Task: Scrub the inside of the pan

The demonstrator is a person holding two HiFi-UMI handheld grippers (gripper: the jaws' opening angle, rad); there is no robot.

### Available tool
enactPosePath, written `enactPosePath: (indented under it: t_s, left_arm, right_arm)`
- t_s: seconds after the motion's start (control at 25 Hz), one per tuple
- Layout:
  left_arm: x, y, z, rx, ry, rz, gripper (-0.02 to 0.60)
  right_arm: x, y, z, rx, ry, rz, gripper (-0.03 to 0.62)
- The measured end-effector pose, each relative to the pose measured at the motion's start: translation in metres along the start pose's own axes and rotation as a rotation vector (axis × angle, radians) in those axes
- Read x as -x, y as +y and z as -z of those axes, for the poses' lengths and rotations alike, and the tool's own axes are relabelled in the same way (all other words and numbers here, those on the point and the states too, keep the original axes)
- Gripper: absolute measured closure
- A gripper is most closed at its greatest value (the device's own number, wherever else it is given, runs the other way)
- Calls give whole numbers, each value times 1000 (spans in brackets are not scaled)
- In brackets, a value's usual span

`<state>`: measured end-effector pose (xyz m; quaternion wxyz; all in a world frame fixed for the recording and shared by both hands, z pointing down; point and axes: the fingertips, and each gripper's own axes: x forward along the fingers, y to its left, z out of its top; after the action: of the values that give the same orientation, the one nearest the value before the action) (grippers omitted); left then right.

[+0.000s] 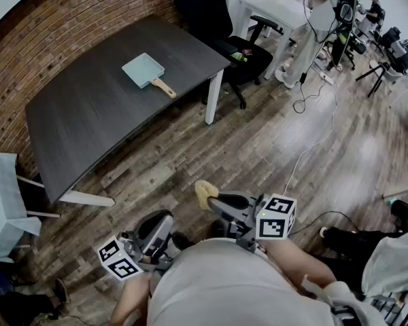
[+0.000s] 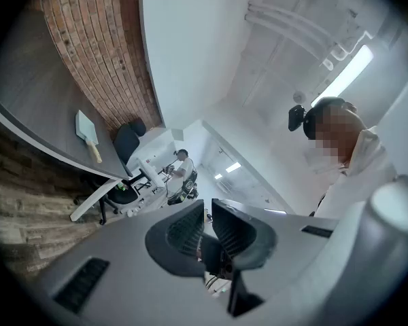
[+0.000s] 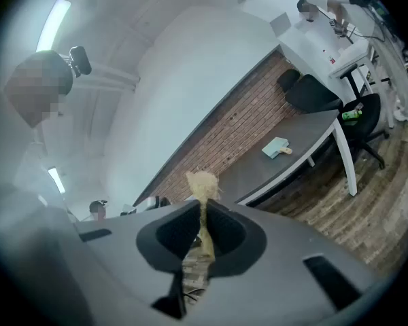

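Looking down at a big dark table [image 1: 88,107] standing along a brick wall [image 1: 88,19], well apart from both grippers. Seeing a black chair [image 1: 217,26] parked at the table's far right corner.

Spotting the pan [image 1: 142,68] lying flat on the table top, in the end nearer the chair, about midway between the wall edge and the front edge. Looking like a small, square, light blue pan with low sides. Guessing at something hard and stiff, not too heavy, and likely sliding on the smooth top when rubbed.

Holding the left gripper [image 2: 207,224] low and close to the body, with jaws pressed together and nothing between them. Holding the right gripper [image 3: 202,226] near it, with jaws pinching a yellow scrubber [image 3: 202,180] by its lower part and the fluffy top sticking out past the tips. Guessing at a soft, light, squashy scrubber, bending easily under a push.

Noticing the pan's wooden handle [image 1: 165,87] pointing toward the front edge. Thinking of that handle as the best place for grabbing: thin, probably not slippery, and good for keeping the pan still while rubbing inside. Not yet touching the pan, so scrubbing not started.
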<state>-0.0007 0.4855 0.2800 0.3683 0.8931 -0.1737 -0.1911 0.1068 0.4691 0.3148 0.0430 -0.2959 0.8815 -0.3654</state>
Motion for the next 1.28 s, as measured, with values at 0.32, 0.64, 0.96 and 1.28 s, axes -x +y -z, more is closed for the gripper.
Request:
enactPosePath:
  t_s: [0.32, 0.64, 0.96, 1.28]
  left_arm:
    - [-5, 3, -3, -6, -2, -15, 540]
    - [-11, 5, 3, -6, 1, -32, 540]
    - [-19, 9, 8, -17, -1, -80, 540]
    - [-35, 8, 24, -20, -19, -131, 540]
  right_arm:
    - [-2, -5, -4, -3, 7, -13, 557]
    - [5, -17, -7, -7, -10, 8, 557]
    - [16, -38, -16, -21, -24, 39, 557]
    - [31, -54, -8, -45, 25, 4, 557]
